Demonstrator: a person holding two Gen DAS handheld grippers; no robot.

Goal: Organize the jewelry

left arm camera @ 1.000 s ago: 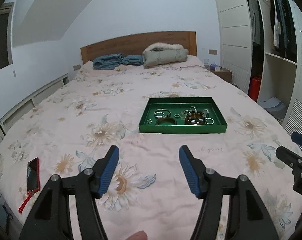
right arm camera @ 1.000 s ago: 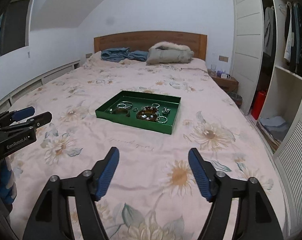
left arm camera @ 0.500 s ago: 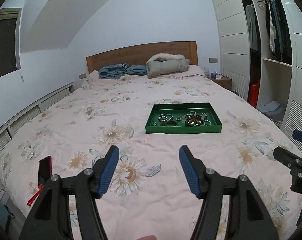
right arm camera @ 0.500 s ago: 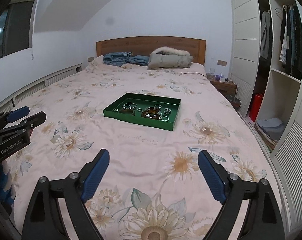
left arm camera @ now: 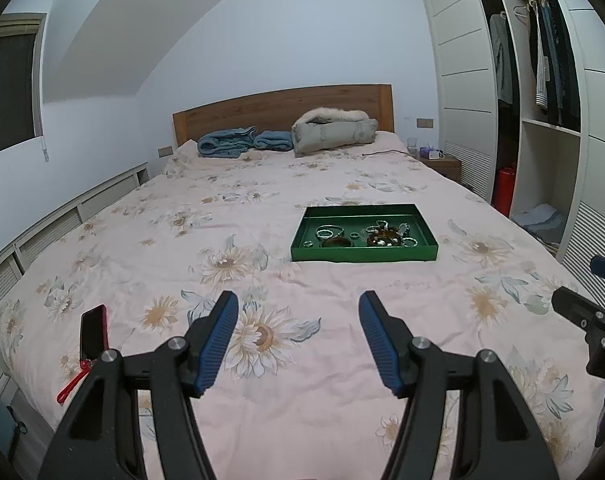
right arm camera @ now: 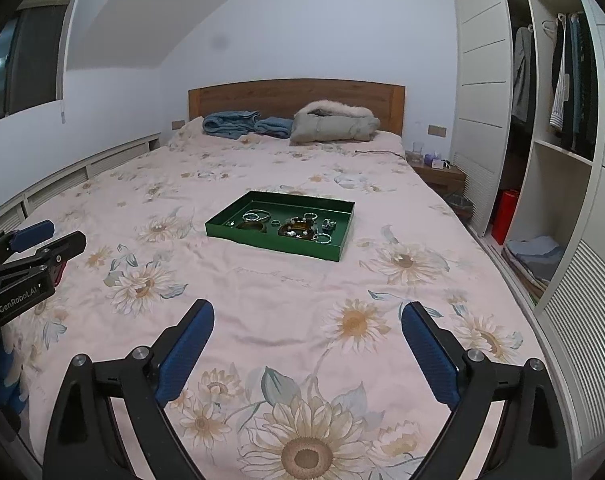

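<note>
A wide bed (left arm camera: pixel 262 208) covered in a pale pink quilt printed with sunflowers fills the room, its brown wooden headboard (left arm camera: pixel 282 110) against a white wall under a sloped ceiling. Folded blue blankets (left arm camera: pixel 242 142) and a grey fur-trimmed coat (left arm camera: pixel 334 130) lie at the head. An open white wardrobe with hanging clothes (left arm camera: pixel 542 60) stands along the right side, with a small wooden nightstand (right arm camera: pixel 438 174) beside the bed. A red-cased phone with a red strap (left arm camera: pixel 92 334) lies near the bed's left foot edge.

The shallow green rectangular jewelry tray (left arm camera: pixel 364 254) sits on the quilt around mid-bed, well ahead of both grippers. From the left wrist its long axis runs across the bed; from the right wrist it appears angled. Inside lie silver bracelets and rings (left arm camera: pixel 330 233) toward the left and a dark amber beaded piece (left arm camera: pixel 384 238) toward the right.

The left gripper (left arm camera: pixel 298 338) has its blue-padded jaws apart with nothing between them. The right gripper (right arm camera: pixel 308 354) is opening wider, also empty, over the quilt.
</note>
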